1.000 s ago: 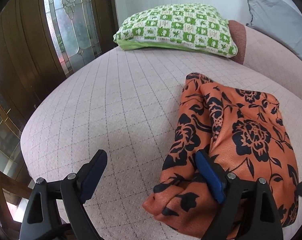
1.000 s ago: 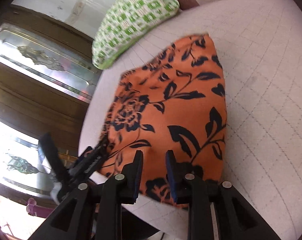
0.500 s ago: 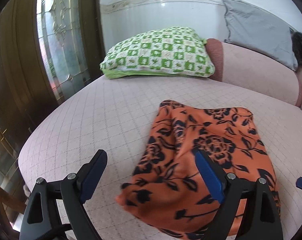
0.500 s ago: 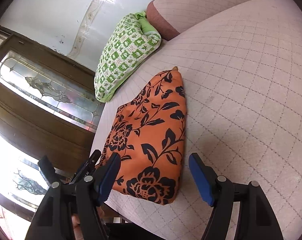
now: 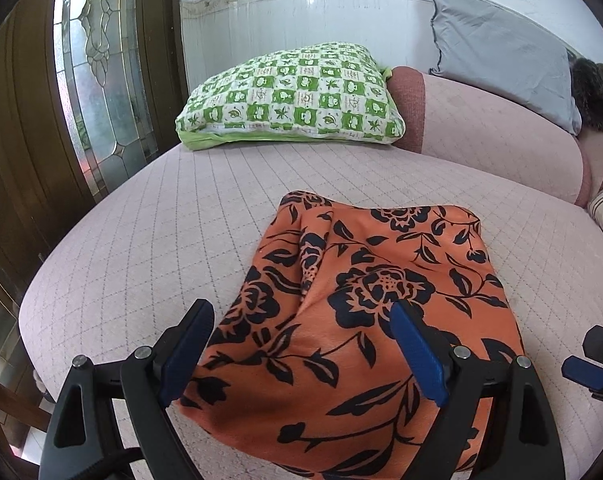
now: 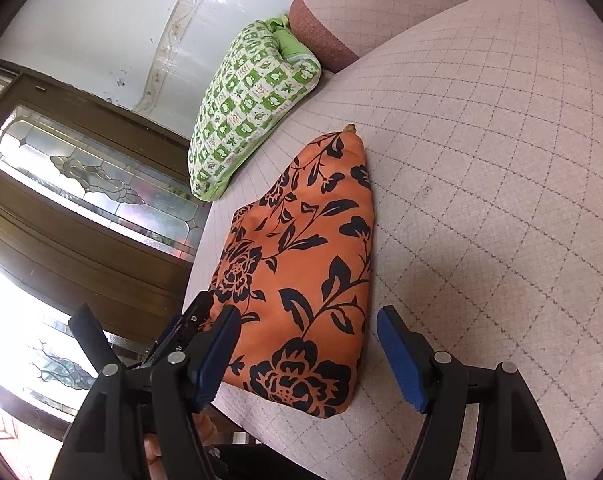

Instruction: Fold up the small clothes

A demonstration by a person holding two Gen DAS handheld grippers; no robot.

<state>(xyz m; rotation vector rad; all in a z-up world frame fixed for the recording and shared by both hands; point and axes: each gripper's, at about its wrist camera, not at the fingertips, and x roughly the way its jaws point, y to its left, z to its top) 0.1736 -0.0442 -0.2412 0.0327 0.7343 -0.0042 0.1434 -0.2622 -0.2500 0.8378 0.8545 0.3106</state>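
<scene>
Orange garment (image 5: 365,320) lies folded; only left view shows grey cushion (image 5: 501,60).

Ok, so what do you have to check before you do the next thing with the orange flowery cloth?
1. Left gripper open: ok.
2. Right gripper open: ok.
3. Orange flowery cloth let go, lying on the pink quilted seat: ok.
4. Cloth folded flat: not ok, one ridge stands up along its left part.
5. Green pillow apart from the cloth: ok.
6. Layers underneath lined up: cannot tell.
</scene>
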